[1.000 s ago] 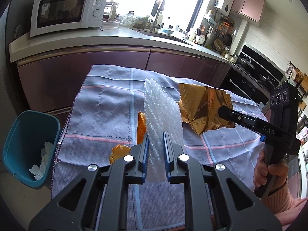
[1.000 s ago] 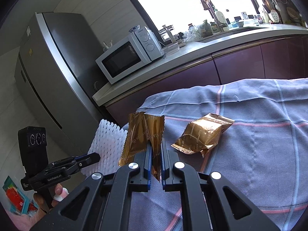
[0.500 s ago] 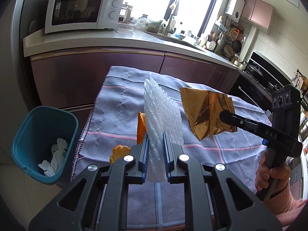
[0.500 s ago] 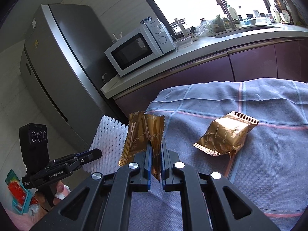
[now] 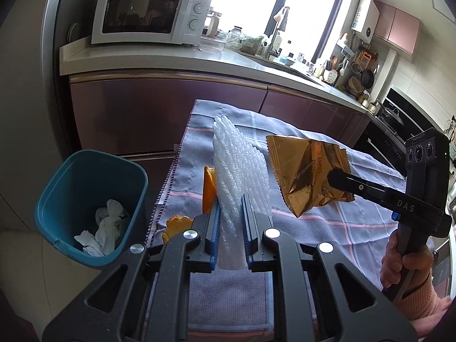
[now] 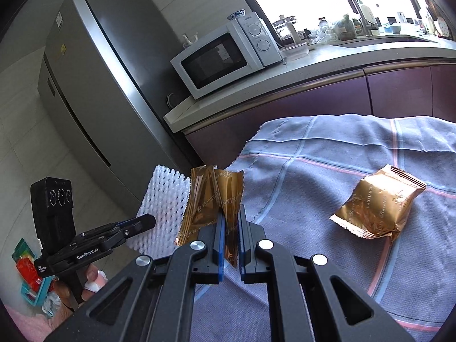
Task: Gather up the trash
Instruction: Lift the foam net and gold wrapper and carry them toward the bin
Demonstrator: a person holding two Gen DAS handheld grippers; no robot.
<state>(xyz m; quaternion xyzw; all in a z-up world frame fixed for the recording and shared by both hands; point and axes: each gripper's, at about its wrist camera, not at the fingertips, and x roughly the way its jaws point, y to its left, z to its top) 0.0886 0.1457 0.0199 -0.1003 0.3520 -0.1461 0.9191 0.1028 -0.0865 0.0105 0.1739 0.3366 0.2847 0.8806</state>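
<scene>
My left gripper (image 5: 230, 213) is shut on a white foam net sleeve (image 5: 239, 168), held upright above the grey checked tablecloth (image 5: 327, 228). The same foam net (image 6: 164, 208) shows at the left of the right wrist view. My right gripper (image 6: 230, 222) is shut on a flat gold foil wrapper (image 6: 212, 199), which also hangs over the cloth as the gold wrapper (image 5: 305, 173) in the left wrist view. A teal trash bin (image 5: 88, 205) with white crumpled tissue inside stands on the floor left of the table. A second, puffed gold packet (image 6: 376, 202) lies on the cloth at right.
Orange peel pieces (image 5: 209, 188) lie on the cloth near its left edge. Behind the table runs a purple cabinet with a counter and a microwave (image 5: 151, 14). A steel fridge (image 6: 94, 94) stands at the far left. A person's hand (image 5: 399, 265) grips the right tool.
Both grippers have carried their loads leftward toward the table's left edge. The teal bin now sits nearer and larger in the left wrist view; the puffed packet has slid right in the right wrist view.
</scene>
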